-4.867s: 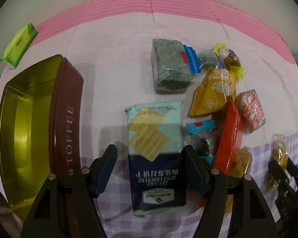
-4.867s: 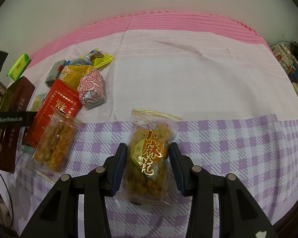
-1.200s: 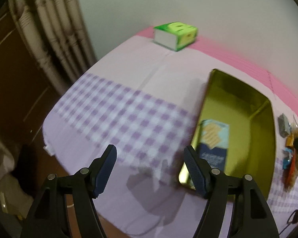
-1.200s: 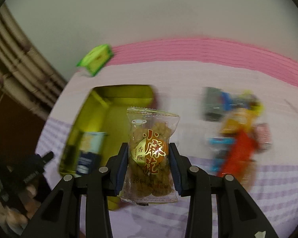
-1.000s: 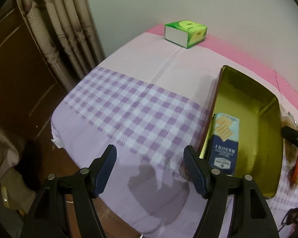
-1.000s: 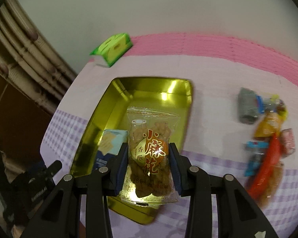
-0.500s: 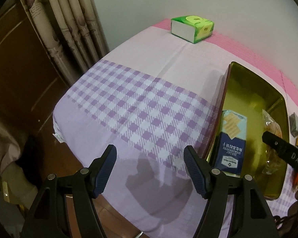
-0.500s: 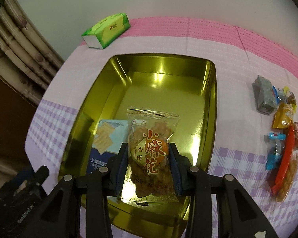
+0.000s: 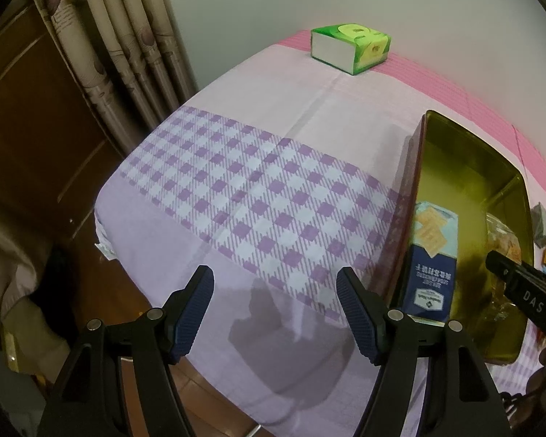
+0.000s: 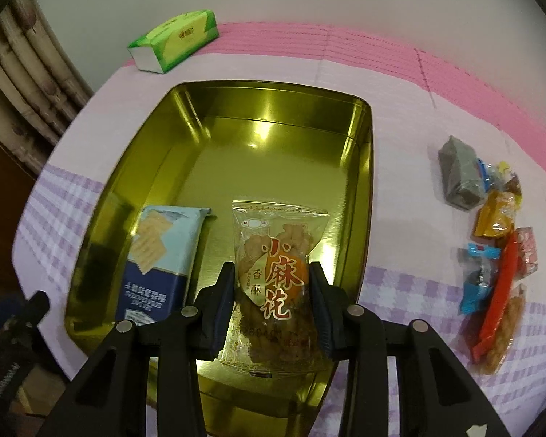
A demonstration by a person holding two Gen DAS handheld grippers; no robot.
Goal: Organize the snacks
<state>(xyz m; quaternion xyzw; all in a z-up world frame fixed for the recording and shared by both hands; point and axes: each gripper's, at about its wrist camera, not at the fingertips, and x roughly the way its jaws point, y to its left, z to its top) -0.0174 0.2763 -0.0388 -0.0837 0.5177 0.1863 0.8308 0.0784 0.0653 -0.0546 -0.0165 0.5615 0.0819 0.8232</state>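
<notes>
The right gripper (image 10: 272,304) pinches a clear crinkly bag of fried dough twists (image 10: 275,273) mid-body over the gold tin (image 10: 364,167), cracker pack (image 10: 160,258) at nine o'clock. It looks light, slippery and brittle. The left gripper (image 9: 275,313) gapes empty.

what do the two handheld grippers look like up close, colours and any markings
Both are matte black plastic frames with silver rivets at the pivots. The left gripper has dark blue ribbed pads; the right gripper has the same build and carries white letters "DAS" on its side. No cables or sleeves show.
</notes>
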